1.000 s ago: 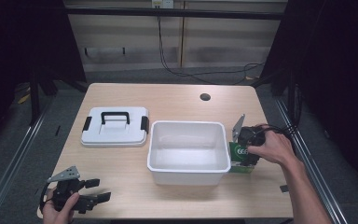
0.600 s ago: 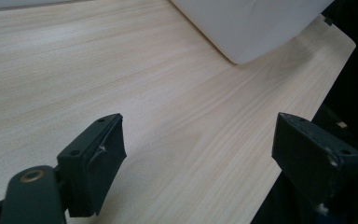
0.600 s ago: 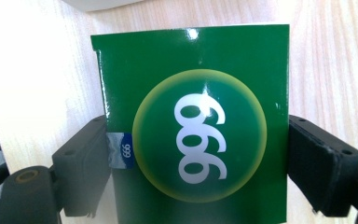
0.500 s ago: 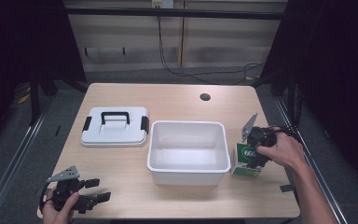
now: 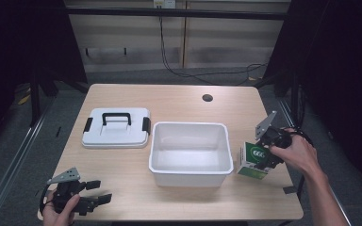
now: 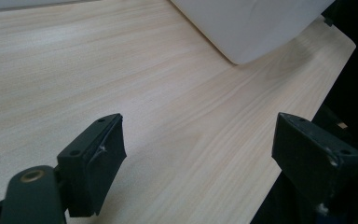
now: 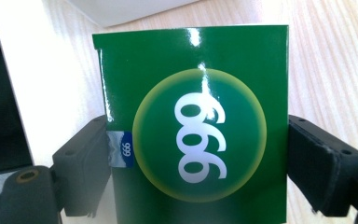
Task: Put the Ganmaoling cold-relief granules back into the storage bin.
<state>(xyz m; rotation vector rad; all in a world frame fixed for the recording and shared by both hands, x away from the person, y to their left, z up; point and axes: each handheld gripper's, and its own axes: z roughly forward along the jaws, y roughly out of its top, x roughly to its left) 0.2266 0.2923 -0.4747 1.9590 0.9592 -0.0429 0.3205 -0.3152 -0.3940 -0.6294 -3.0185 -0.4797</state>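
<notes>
Hidden: lower edge of the green box (image 7: 193, 126) is running off the bottom of the right gripper view; small print on its blue tab is not legible.
Right gripper (image 5: 267, 151): sitting at right of the high view, hand (image 5: 298, 155) reaching in from lower right, fingers (image 7: 86, 163) clamping the box by its two sides.
Left gripper (image 5: 90, 193): resting at lower left of the table (image 5: 179, 96), fingers (image 6: 95, 161) spread wide, grasping nothing.
Green box: standing just right of the white bin (image 5: 189, 151), round logo facing up and right, long axis tilted.
Lid (image 5: 116, 127): lying left of the bin.

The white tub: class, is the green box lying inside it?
No, the green box stands on the table outside the white tub, between the right gripper's jaws.
</notes>
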